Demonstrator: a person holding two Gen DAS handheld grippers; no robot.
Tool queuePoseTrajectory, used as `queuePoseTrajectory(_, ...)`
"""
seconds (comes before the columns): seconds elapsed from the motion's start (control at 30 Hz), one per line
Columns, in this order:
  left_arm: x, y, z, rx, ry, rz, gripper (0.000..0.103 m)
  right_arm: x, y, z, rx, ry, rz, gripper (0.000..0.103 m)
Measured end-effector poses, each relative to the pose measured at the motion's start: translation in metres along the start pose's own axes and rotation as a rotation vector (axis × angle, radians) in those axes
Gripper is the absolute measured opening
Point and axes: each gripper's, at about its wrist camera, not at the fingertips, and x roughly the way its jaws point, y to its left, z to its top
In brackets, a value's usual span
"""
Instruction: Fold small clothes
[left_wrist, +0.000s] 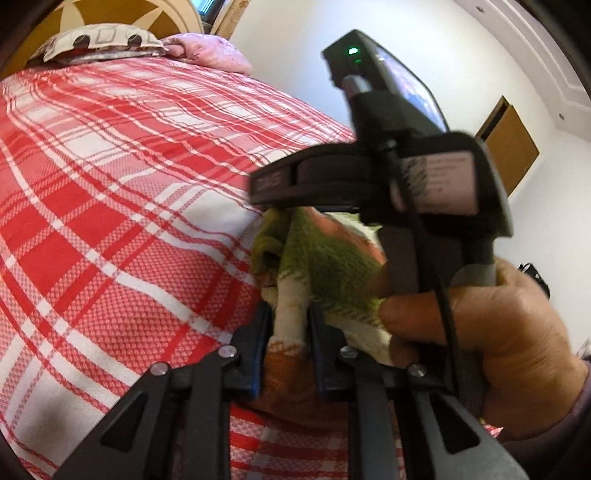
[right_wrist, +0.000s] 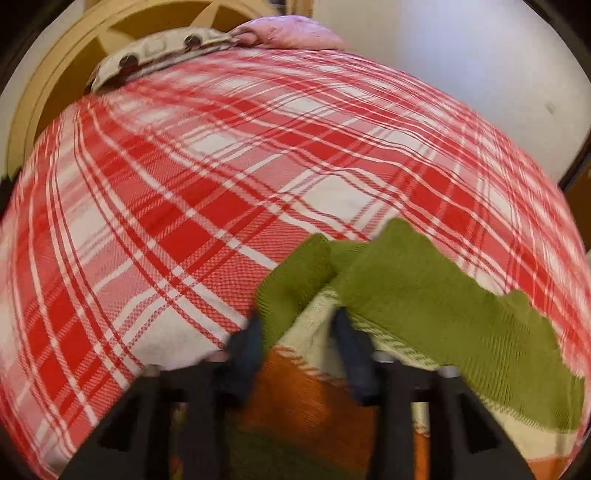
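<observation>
Nearest, at the bottom centre of the left wrist view, the left gripper (left_wrist: 290, 332) has its fingers closed on a cream fold of a small knitted garment (left_wrist: 325, 266), green, cream and orange, bunched just above them. At the right of that frame a hand (left_wrist: 491, 343) holds the right gripper's black body.

In the right wrist view, the right gripper (right_wrist: 299, 332) at the bottom centre pinches the same garment (right_wrist: 424, 302), its green cloth spilling toward the lower right.

Beyond lies a bed with a red and white checked bedspread (left_wrist: 110, 184). At the upper left, farthest off, sit a patterned pillow (left_wrist: 99, 40) and a pink pillow (left_wrist: 207, 48).

The garment seems gathered up between both grippers, mid-fold or before spreading. Next it likely needs laying flat on the bedspread.
</observation>
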Motion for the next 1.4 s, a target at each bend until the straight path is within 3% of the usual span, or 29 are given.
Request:
queuePoseTrajectory(0.2,-0.006,-0.017,0.007,0.092,0.016,0.043,0.016,-0.027,-0.047,-0.011,0.255,-0.05,0.231,0.017)
queuePoseTrajectory(0.4,-0.031,-0.053,0.022,0.229,-0.041,0.038,0.016,-0.075,-0.096,-0.021,0.394,-0.158,0.342,0.017)
queuePoseTrajectory(0.67,-0.048,-0.119,0.019,0.391,-0.068,-0.071,0.014,-0.134,-0.173,-0.057,0.447,-0.231,0.256,0.016)
queuePoseTrajectory(1.07,-0.035,-0.22,-0.035,0.604,0.011,-0.214,0.014,-0.179,-0.299,-0.151,0.59,-0.293,0.151,0.015)
queuePoseTrajectory(1.4,-0.007,-0.252,-0.086,0.715,0.112,-0.191,0.014,-0.157,-0.351,-0.22,0.661,-0.236,0.092,0.015)
